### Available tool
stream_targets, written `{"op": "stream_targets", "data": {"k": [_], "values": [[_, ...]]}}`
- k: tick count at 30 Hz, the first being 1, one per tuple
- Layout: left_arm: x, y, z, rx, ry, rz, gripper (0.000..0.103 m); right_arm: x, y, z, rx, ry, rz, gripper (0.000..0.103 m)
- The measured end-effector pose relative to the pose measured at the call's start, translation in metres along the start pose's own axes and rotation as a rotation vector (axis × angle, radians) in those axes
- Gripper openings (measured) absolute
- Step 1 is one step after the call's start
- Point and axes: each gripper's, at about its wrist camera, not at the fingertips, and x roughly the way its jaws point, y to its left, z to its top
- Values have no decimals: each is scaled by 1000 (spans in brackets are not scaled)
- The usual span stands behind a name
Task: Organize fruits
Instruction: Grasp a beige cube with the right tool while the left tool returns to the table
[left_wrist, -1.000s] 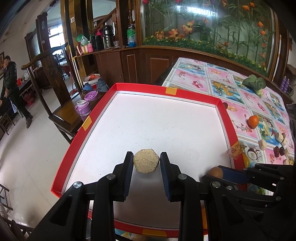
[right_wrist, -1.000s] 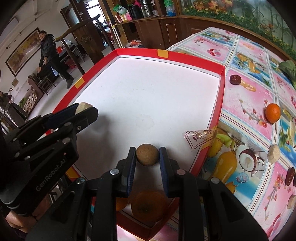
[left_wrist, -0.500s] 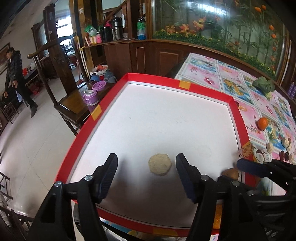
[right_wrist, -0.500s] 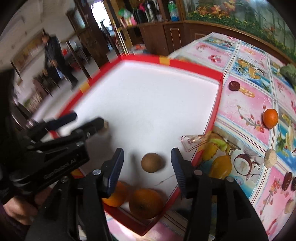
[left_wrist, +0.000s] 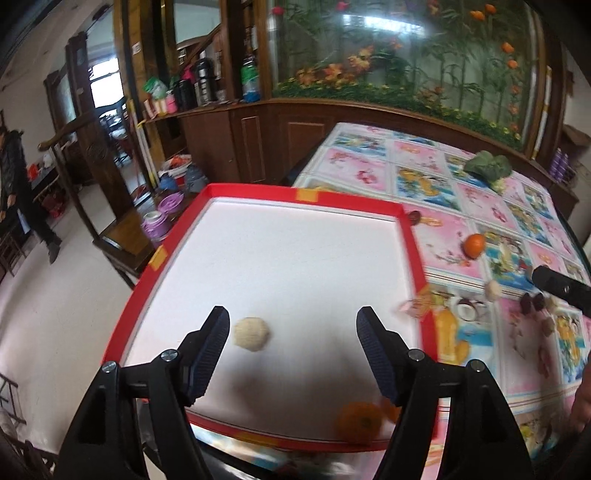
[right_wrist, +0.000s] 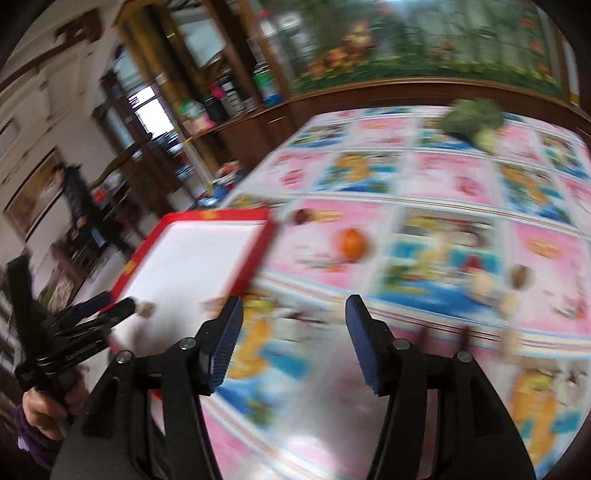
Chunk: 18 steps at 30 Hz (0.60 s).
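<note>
**Left wrist view: both of your grippers are spread wide with nothing between the fingers**

Your left gripper (left_wrist: 291, 330) hangs over the near part of the red-rimmed tray (left_wrist: 354, 201), its jaws spread wide and gripping nothing. The pale round fruit (left_wrist: 251, 334) lies on the white tray floor just inside the left finger (left_wrist: 210, 347), close to it but apart from it. Two oranges (left_wrist: 360, 421) sit blurred in the tray's near right corner, partly behind the right finger. Off the tray, on the fruit-print tablecloth (left_wrist: 443, 173), you have a single orange (left_wrist: 474, 245) near the tray's right rim, a dark round fruit (left_wrist: 414, 217) by the far right corner, and a green leafy vegetable (left_wrist: 487, 166) farther back. Several small pale and dark pieces lie scattered to the right, too blurred to name. A black fingertip of your right gripper (left_wrist: 554, 284) reaches in from the right edge, over the cloth.

From the right wrist, everything is heavily smeared by motion. Your right gripper (right_wrist: 293, 330) is likewise wide open and empty, above the tablecloth to the right of the tray. Your hand (right_wrist: 48, 410), in a purple sleeve, holds the left tool at the lower left.
</note>
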Motion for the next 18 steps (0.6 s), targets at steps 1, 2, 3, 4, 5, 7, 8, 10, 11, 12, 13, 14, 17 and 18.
{"op": "stream_targets", "data": {"k": [1,2,3,4,5,7,8,10,11,12,13,14,17,18], "values": [[-2,-8,0,17,-2,-13,72,-8,-14,-2,25,-8,-16,59],[-4,-17,-1,37,-4,-27,72,-15,-24,-3,43,-13,-30,59],[-5,-24,-2,52,-4,-37,72,-22,-37,-6,59,-20,-52,59],[-5,-33,-2,73,-2,-49,72,-29,-47,-8,73,-26,-73,59],[-5,-43,-3,95,1,-64,72,-35,-58,-11,88,-30,-92,59],[-6,-61,-5,128,8,-89,72,-44,-77,-17,125,-31,-111,59],[-6,-71,-6,152,11,-106,72,-48,-85,-21,147,-32,-114,59],[-8,-87,-9,188,17,-128,72,-52,-97,-25,171,-29,-123,59],[-9,-94,-10,200,19,-137,72,-54,-100,-28,169,-27,-134,59],[-9,-100,-11,212,22,-146,72,-54,-103,-30,167,-24,-142,59],[-10,-106,-12,227,24,-156,72,-54,-105,-32,167,-18,-144,59],[-10,-113,-14,248,28,-165,72,-52,-105,-34,166,-7,-141,59],[-10,-125,-18,284,42,-177,72,-43,-97,-39,113,35,-161,59],[-9,-127,-18,285,45,-176,72,-42,-93,-41,94,45,-168,59]]}}
